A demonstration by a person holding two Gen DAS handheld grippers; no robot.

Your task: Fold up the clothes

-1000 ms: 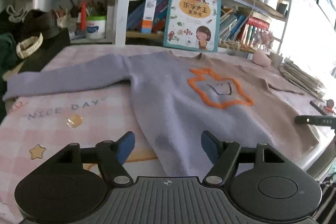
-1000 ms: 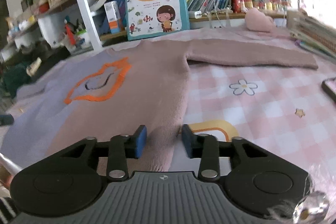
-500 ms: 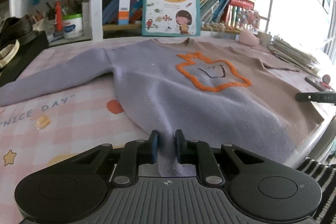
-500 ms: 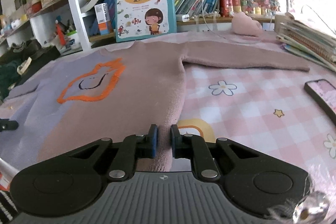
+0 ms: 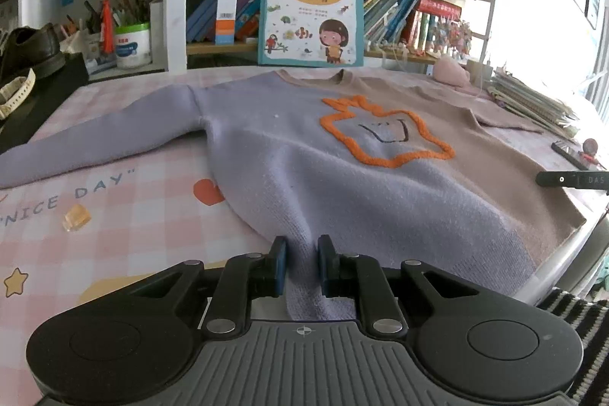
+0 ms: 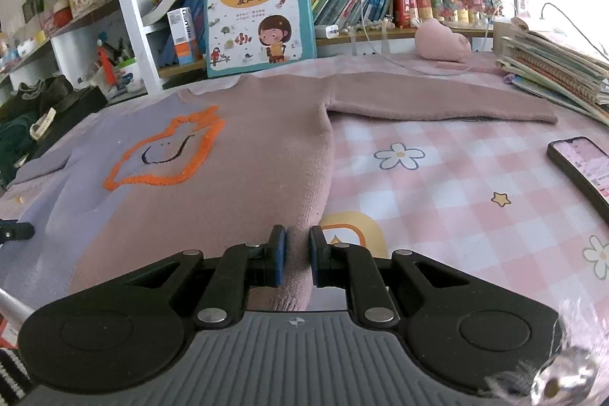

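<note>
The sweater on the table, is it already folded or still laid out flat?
Spread flat. The sweater lies face up, both sleeves out sideways, star design fully visible; only its bottom hem is pinched.

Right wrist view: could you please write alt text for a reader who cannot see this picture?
The right hand-held gripper is shut on the near hem of a pink and lilac sweater with an orange star outline, spread flat on a pink checked tablecloth. A phone lies at the right, and a children's book stands against bookshelves behind.
</note>
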